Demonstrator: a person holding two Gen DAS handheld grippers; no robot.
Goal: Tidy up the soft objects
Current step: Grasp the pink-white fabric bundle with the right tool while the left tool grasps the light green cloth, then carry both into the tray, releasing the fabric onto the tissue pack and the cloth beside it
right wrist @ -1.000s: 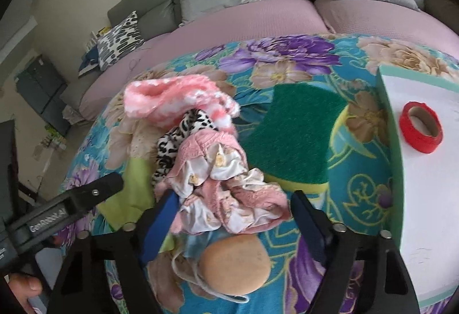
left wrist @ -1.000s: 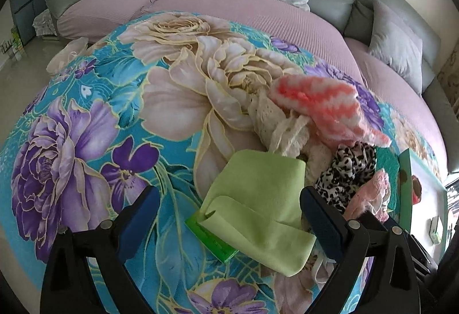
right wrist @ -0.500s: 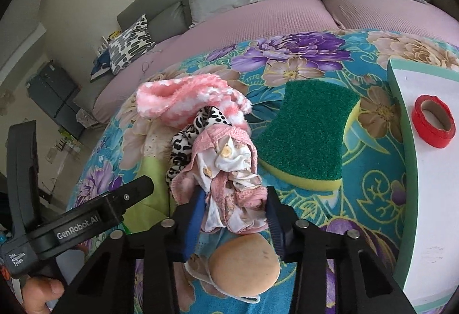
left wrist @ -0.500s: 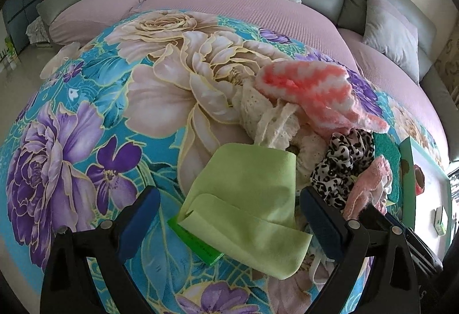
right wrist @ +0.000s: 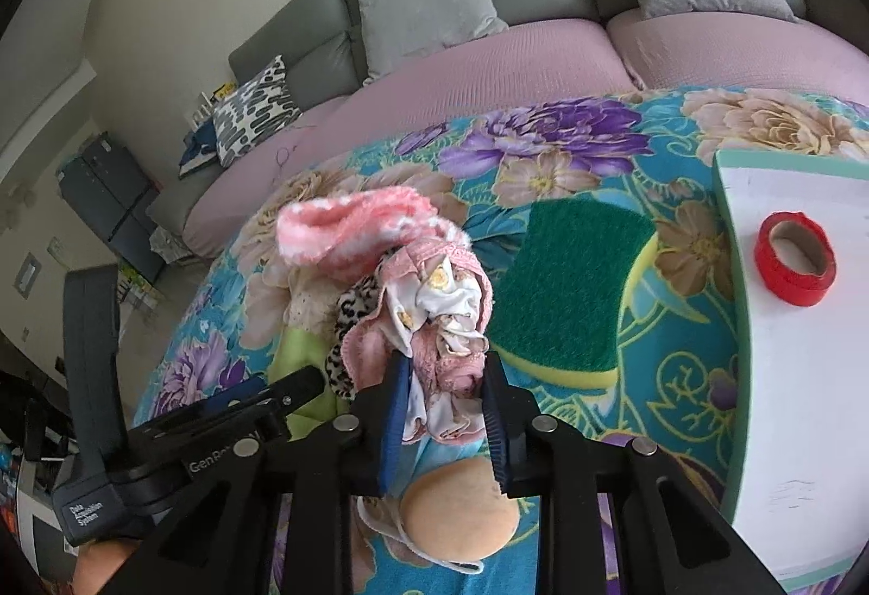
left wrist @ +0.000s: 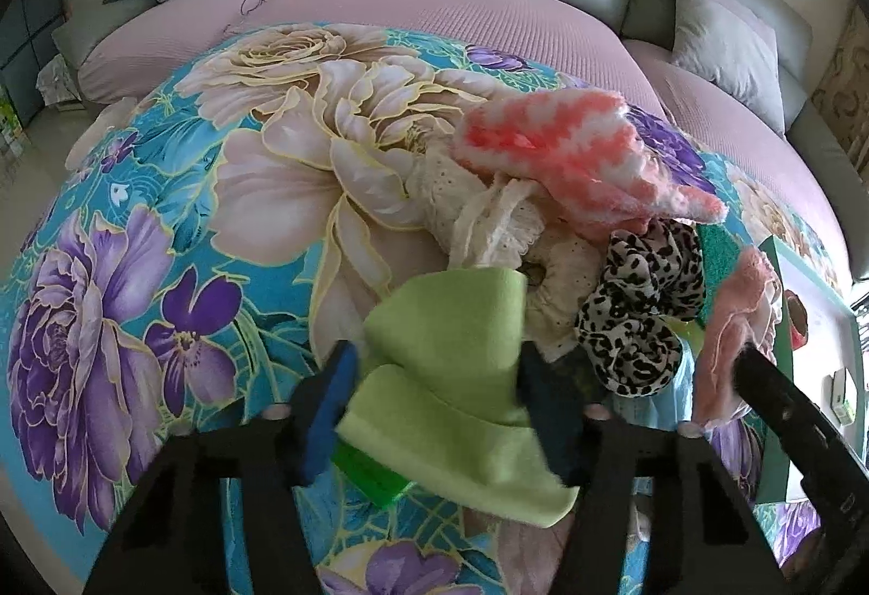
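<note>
What I can't see well from here

My left gripper [left wrist: 434,394] looks blurry, and the green cloth [left wrist: 451,377] covers most of its right finger. A small green box [left wrist: 369,475] peeks out from under that cloth, mostly hidden. The green sponge [left wrist: 717,244] is only a sliver behind the spotted scrunchie [left wrist: 641,312]. In the right view, the round tan pad [right wrist: 461,513] sits partly behind my right gripper [right wrist: 445,410]. The white board [right wrist: 804,377] runs off the picture's edge.

green cloth [left wrist: 461,377]: matt fleece | sock [left wrist: 570,155]: fuzzy knit | sponge [right wrist: 565,290]: rough
</note>
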